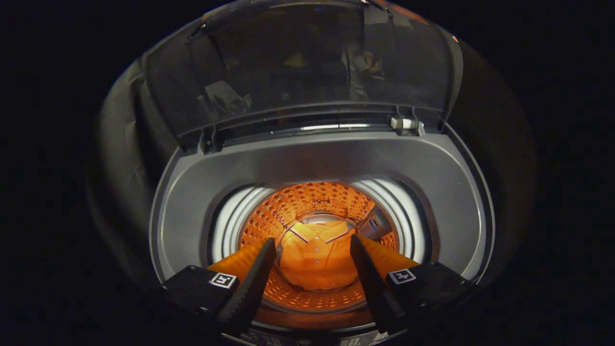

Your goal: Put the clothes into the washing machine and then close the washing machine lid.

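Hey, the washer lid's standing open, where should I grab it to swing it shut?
Take the lid by its free top edge, farthest from the hinges, coming from the front and above. It stands upright behind the drum, so that edge probably gives the most leverage. The tool hangs open over the shirt.

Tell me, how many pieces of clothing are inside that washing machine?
1: a collared, buttoned shirt lies at the bottom of the drum, beyond the open gripper and seen between its fingers. Anything beneath it would be hidden.

garment (314, 259) edges perhaps hidden behind tongs (312, 245)
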### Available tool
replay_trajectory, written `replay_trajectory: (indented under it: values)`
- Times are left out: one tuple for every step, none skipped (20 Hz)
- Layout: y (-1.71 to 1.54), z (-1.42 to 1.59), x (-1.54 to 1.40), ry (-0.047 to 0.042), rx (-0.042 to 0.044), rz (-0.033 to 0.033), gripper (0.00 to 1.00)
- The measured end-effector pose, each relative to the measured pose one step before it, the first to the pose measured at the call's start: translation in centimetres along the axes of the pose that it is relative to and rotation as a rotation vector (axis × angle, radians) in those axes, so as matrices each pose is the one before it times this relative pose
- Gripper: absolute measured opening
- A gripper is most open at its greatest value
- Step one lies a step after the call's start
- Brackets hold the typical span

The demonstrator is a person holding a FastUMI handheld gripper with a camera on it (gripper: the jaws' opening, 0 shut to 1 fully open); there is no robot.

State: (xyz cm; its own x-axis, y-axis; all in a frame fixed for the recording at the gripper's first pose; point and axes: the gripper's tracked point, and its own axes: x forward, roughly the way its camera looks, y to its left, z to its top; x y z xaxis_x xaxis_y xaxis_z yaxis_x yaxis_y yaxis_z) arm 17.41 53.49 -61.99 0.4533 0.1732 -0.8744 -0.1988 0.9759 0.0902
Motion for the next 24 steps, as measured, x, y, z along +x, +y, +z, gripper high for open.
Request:
replay_trajectory:
  values:
    - [0.288,0.898,-0.873,-0.03828,-0.00897,0.00979,0.99]
    - [0.319,1.146,-0.936,-0.04042,-0.01183,0.00784,0.99]
    - [0.219,1.093,-1.181,-0.03796,-0.01506,0.00657,0.99]
    - [0.255,1.348,-1.102,-0.0354,-0.0135,0.00415,0.99]
    - [0.003,1.255,-1.064,-0.03695,-0.00773,0.00616,0.99]
    - [0.023,1.425,-0.851,-0.02999,-0.00071,0.00097,0.99]
    - [0.206,1.185,-1.07,-0.029,0.01027,0.00562,0.99]
    - [0.261,1.573,-0.792,-0.03079,0.02045,0.00714,0.99]
    - [0.244,1.769,-0.832,-0.0326,0.02091,0.00475,0.99]
    - [0.28,2.084,-0.936,-0.04161,0.01891,0.00475,0.99]
    - [-0.06,2.083,-0.667,-0.04566,0.00953,0.00424,0.99]
    - [0.248,2.389,-0.46,-0.04736,0.00078,0.00391,0.99]
    - [0.294,2.348,-0.46,-0.04569,-0.00696,0.00865,0.98]
    - [0.147,2.325,-0.018,-0.03559,-0.0161,0.00912,0.98]
    - [0.084,2.69,-0.364,-0.03364,-0.02177,0.00515,0.98]
    - [-0.156,2.379,0.246,-0.03068,-0.02193,0.00307,0.98]
    - [-0.02,2.575,-0.053,-0.03265,-0.01841,0.00213,0.98]
    - [-0.356,2.014,0.551,-0.02539,-0.0146,-0.00383,0.98]
    - [-0.178,1.822,0.725,-0.01328,-0.00985,-0.00438,0.98]
    - [-0.241,1.594,0.588,-0.0159,-0.01329,-0.00096,0.98]
    - [-0.326,1.06,0.743,-0.00687,-0.02011,-0.01122,0.98]
    - [-0.269,0.752,1.338,0.0037,-0.02278,-0.00607,0.98]
    - [-0.406,-0.214,1.233,0.01063,-0.01613,-0.00364,0.98]
    - [-0.356,-0.446,1.196,0.01678,-0.006,-0.00094,0.98]
